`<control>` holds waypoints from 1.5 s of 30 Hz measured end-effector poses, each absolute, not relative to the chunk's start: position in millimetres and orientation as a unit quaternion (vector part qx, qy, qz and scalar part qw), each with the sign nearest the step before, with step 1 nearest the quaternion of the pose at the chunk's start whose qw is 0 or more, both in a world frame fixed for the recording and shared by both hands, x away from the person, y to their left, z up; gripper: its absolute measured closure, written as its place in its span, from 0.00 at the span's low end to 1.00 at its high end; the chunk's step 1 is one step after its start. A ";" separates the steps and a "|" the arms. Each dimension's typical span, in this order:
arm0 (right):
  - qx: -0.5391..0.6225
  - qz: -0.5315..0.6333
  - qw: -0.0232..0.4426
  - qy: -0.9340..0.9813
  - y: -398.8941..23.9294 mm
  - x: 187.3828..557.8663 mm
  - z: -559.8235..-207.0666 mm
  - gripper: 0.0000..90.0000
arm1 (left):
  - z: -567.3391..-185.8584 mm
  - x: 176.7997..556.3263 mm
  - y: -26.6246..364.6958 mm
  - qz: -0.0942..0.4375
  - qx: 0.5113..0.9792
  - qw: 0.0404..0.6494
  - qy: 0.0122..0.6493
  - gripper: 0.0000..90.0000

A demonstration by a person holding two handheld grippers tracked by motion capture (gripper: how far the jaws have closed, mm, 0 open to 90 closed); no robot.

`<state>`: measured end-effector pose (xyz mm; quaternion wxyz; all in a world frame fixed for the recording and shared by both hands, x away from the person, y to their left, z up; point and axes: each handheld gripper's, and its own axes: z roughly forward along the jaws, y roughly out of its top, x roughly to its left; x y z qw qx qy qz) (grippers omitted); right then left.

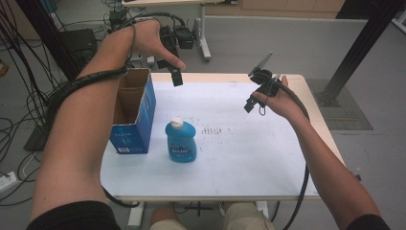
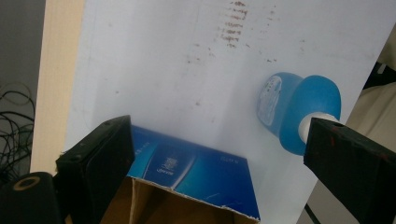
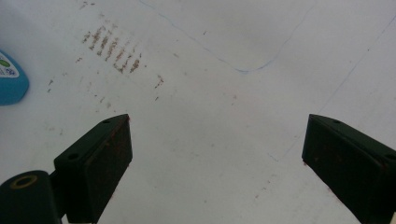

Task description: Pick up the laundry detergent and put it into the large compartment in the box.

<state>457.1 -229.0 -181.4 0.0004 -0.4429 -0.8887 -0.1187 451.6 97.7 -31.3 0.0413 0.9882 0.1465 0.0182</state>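
The left tongs hang in the air above the far left part of the tabletop, just past the far corner of the box. Their jaws stand wide with nothing between them. In the left gripper view, the left tongs look down on the box, whose open top sits below and between the jaws, and on the bottle, which lies just beyond the one jaw's tip.

The bottle stands upright on the tabletop, just beside the box's blue side, nearer the person than the left tongs and well apart from them. It is blue with a white cap.

The right tongs are held above the far right part of the tabletop, well apart from the bottle and the box. In the right gripper view, the right tongs have their jaws wide, bare tabletop between them, with the bottle's edge off at that view's left.
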 end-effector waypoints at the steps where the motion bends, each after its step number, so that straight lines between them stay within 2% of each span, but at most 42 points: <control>1: -0.443 -0.118 0.000 -0.889 -228.7 457.2 -181.7 0.10 | -31.3 451.6 97.7 0.018 0.988 0.041 0.146 0.10; 24: -0.441 -0.117 0.001 -0.890 -228.4 458.0 -181.5 0.10 | -33.6 451.6 97.3 0.012 0.989 0.037 0.143 0.10; 45: -0.439 -0.119 -0.001 -0.891 -226.4 452.4 -179.6 0.10 | -28.4 429.9 96.4 0.006 0.991 0.035 0.127 0.10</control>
